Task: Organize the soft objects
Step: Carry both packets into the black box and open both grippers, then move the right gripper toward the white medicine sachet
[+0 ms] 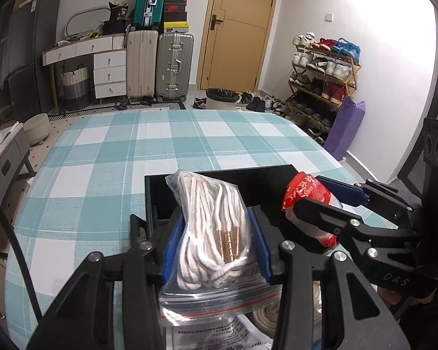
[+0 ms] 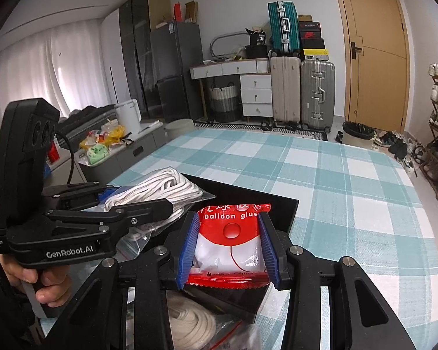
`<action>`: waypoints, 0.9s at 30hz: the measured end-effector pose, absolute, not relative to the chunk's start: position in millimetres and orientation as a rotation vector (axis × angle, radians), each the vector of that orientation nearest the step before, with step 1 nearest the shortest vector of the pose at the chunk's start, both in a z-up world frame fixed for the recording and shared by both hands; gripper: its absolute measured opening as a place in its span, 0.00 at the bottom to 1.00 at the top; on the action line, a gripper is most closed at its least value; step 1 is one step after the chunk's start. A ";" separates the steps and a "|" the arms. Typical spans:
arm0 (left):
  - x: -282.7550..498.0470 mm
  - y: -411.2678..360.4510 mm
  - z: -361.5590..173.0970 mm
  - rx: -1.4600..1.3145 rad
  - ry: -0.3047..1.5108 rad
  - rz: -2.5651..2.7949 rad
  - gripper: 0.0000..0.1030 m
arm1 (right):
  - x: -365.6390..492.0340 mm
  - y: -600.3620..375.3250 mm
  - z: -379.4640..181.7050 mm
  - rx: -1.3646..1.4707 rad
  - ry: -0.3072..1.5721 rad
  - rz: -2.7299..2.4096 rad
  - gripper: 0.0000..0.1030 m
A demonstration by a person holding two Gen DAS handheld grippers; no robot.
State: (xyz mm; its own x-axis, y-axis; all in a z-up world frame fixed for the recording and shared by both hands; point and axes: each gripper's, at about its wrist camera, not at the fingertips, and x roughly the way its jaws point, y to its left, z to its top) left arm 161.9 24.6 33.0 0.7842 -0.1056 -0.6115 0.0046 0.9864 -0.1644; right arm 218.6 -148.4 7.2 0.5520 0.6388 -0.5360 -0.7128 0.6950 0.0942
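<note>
Now, line by line, from behind both sets of fingers:
Left fingers (image 1: 216, 242): closed partway on the lace bag (image 1: 210, 230), blue pads pressing its two sides; from the right camera they show at 9 o'clock (image 2: 149, 201), my hand (image 2: 43, 274) on the handle below.
Lace bag: clear zip bag of white laces with coppery tips, held up over the near edge of the box, zip end hanging toward me; from the right camera it lies at 10 o'clock (image 2: 160, 186).
Right fingers (image 2: 229, 248): shut tight on the glue pack (image 2: 233, 239), one blue pad on each side edge; from the left camera they reach in from 3 o'clock (image 1: 312, 201).
Glue pack: red and white packet printed "balloon glue", held above the box, label facing my right camera; from the left camera its red end (image 1: 306, 192) sticks out past the fingertips.
Box (image 1: 219, 180): black, open, on the desk just ahead of both fingers; its far rim runs at 12 o'clock of the lace bag, its right corner (image 2: 289, 207) at 1 o'clock of the glue pack.
Desk (image 1: 102, 175): covered in teal and white check cloth, bare beyond the box.
Below the fingers: more bagged items near me at 6 o'clock, a coil of cream rope (image 2: 189, 320) and a printed sheet (image 1: 213, 335); I cannot tell what they rest in.
Spacing: the two fingers sit just beside each other, not touching.
</note>
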 end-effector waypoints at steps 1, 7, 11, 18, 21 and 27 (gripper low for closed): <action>163.2 24.2 31.6 -0.154 0.670 -0.059 0.42 | 220.7 -146.4 5.3 -0.142 0.580 0.800 0.40; 165.0 26.4 26.6 -0.157 0.697 -0.061 0.63 | 226.2 -142.8 2.2 -0.157 0.579 0.789 0.44; 150.3 25.3 36.9 -0.142 0.662 -0.062 0.85 | 222.7 -153.5 7.6 -0.145 0.568 0.761 0.68; 117.9 30.0 48.3 -0.125 0.638 -0.030 1.00 | 200.6 -188.9 19.2 -0.111 0.554 0.729 0.99; 105.9 35.9 47.6 -0.149 0.637 -0.024 1.00 | 190.2 -200.5 19.9 -0.115 0.549 0.705 0.99; 90.5 38.0 42.0 -0.147 0.641 -0.004 1.00 | 171.1 -217.4 15.1 -0.095 0.559 0.704 0.99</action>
State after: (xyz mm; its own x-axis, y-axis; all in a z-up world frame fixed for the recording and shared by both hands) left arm 90.5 38.0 42.0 0.8018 -0.0496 -0.5955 -0.0414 0.9895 -0.1382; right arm 171.1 -217.4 15.1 0.6226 0.5870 -0.5176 -0.6367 0.7645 0.1011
